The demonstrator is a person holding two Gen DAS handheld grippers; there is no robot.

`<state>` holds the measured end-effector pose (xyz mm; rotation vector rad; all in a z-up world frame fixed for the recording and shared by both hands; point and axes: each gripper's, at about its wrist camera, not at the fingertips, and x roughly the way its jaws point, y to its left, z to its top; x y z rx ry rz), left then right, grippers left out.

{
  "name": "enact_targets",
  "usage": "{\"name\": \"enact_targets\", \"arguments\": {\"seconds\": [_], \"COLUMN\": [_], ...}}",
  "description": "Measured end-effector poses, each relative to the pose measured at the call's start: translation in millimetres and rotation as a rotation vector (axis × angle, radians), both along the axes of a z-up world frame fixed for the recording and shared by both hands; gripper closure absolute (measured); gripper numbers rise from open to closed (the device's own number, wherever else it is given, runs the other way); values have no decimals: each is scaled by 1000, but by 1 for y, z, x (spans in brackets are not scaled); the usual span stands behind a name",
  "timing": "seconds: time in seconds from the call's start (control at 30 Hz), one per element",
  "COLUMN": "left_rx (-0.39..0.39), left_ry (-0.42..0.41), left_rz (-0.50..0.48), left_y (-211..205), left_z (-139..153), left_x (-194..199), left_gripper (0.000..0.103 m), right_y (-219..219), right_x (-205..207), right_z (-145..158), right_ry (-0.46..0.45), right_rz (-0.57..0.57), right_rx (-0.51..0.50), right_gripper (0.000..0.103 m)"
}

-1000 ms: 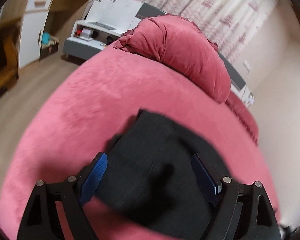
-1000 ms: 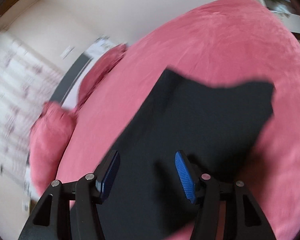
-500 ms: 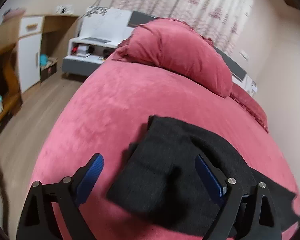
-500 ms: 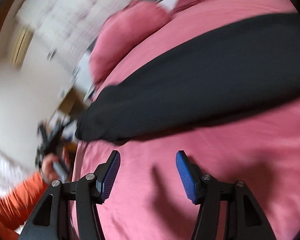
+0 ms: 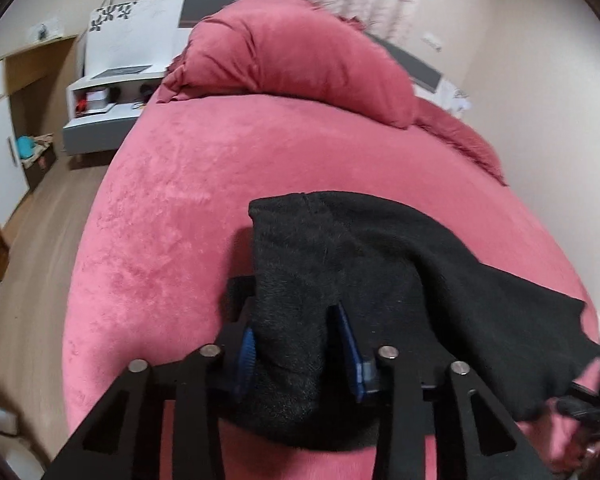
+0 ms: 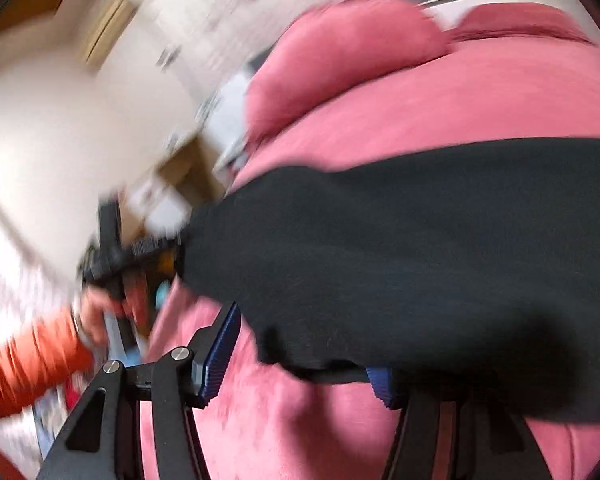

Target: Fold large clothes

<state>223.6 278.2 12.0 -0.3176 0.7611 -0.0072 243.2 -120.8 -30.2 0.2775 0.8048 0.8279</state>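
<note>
A black fleece garment (image 5: 380,264) lies on a bed with a pink plush cover (image 5: 204,184). My left gripper (image 5: 296,352) is shut on the garment's near end, with black cloth bunched between the blue pads. In the blurred right wrist view the garment (image 6: 420,240) stretches across the bed. My right gripper (image 6: 300,356) is open at the garment's near edge; the left blue pad (image 6: 220,356) shows and cloth drapes over most of the right one. The left gripper (image 6: 120,256) shows there too, held by a hand with an orange sleeve.
A large pink pillow (image 5: 300,56) lies at the head of the bed, a second one (image 5: 460,140) beside the wall. A white nightstand (image 5: 104,108) and a wooden cabinet (image 5: 4,128) stand left of the bed on the wood floor (image 5: 24,248).
My left gripper has closed from wide open onto the garment's near end. My right gripper has swung round from above the garment to its near edge and stays open.
</note>
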Motion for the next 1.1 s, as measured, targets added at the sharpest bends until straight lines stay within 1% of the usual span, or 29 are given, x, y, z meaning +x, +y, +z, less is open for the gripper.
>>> {"name": "enact_targets", "arguments": {"seconds": [0.03, 0.1, 0.13, 0.17, 0.2, 0.23, 0.27, 0.3, 0.33, 0.37, 0.43, 0.47, 0.5, 0.53, 0.57, 0.6, 0.63, 0.67, 0.7, 0.73, 0.77, 0.8, 0.83, 0.87, 0.93, 1.0, 1.03, 1.07, 1.1], "left_rx": [-25, -49, -36, -41, -66, -83, -91, -88, -80, -81, -95, -96, -104, -133, -187, -250, -297, -347, -360, -352, -326, -290, -251, -222, -150, -89, -60, -52, -94], "left_ry": [-6, -5, -3, 2, 5, 3, -2, -12, -20, -25, -27, -25, -18, -3, 14, 21, 14, 9, 4, -6, -19, -29, -36, -38, 0, 28, 58, 109, 144], "left_rz": [-7, -1, 13, 17, 21, 22, 21, 20, 19, 21, 24, 41, 67, 89, 115, 155, 186, 218, 241, 266, 281, 281, 273, 263, 221, 207, 205, 182, 143], "left_y": [5, 10, 13, 14, 19, 22, 23, 25, 26, 28, 31, 31, 32, 33, 33, 34, 34, 34, 33, 31, 28, 23, 18, 14, 2, -4, -7, -11, -13], "left_z": [2, 3, 3, 2, 0, 1, 2, 4, 5, 5, 1, -4, -10, -17, -24, -31, -34, -37, -38, -36, -33, -27, -22, -18, -14, -16, -18, -24, -28], "left_x": [-7, -16, -20, -23, -29, -33, -37, -43, -49, -59, -72, -79, -86, -91, -95, -100, -104, -107, -108, -106, -102, -92, -81, -72, -40, -14, -4, 8, 15], "left_gripper": [74, 75, 88, 88, 88, 88, 89, 92, 95, 95, 95, 90, 82, 54, 25, 19, 18, 16, 16, 15, 14, 12, 6, 4, 5, 5, 15, 48, 58], "right_y": [18, 39, 42, 46, 47, 47, 51, 54, 47, 46, 29, 27, 28, 35, 39, 48, 53, 58, 58, 57, 54, 58, 56, 54, 52, 49, 51, 50, 51], "right_x": [3, 8, 11, 14, 15, 11, 11, 8, -4, -16, -32, -33, -35, -37, -38, -38, -38, -37, -37, -35, -37, -35, -37, -39, -40, -46, -46, -46, -46], "right_z": [-6, -11, -12, -14, -13, -9, -4, 3, 16, 27, 35, 31, 23, 6, -5, -20, -32, -35, -35, -37, -40, -39, -40, -40, -40, -40, -39, -39, -39], "right_ry": [-1, -49, -59, -57, -46, -37, -31, -21, -29, -46, -44, -26, -3, 16, 25, 43, 53, 40, 34, 56, 72, 77, 75, 72, 75, 76, 77, 78, 81], "right_rz": [75, 99, 96, 99, 106, 113, 131, 164, 198, 214, 249, 256, 264, 266, 259, 247, 234, 212, 187, 163, 143, 127, 118, 114, 103, 95, 91, 90, 87], "right_rx": [-61, -156, -161, -141, -123, -97, -69, -23, 32, 59, 94, 93, 67, -16, -67, -121, -144, -123, -80, -37, -12, 3, 10, 9, 8, 2, -2, -4, -5], "right_gripper": [43, 43, 48, 74, 85, 85, 87, 87, 86, 86, 87, 87, 87, 87, 87, 84, 84, 80, 77, 75, 75, 75, 75, 75, 75, 75, 75, 75, 75]}}
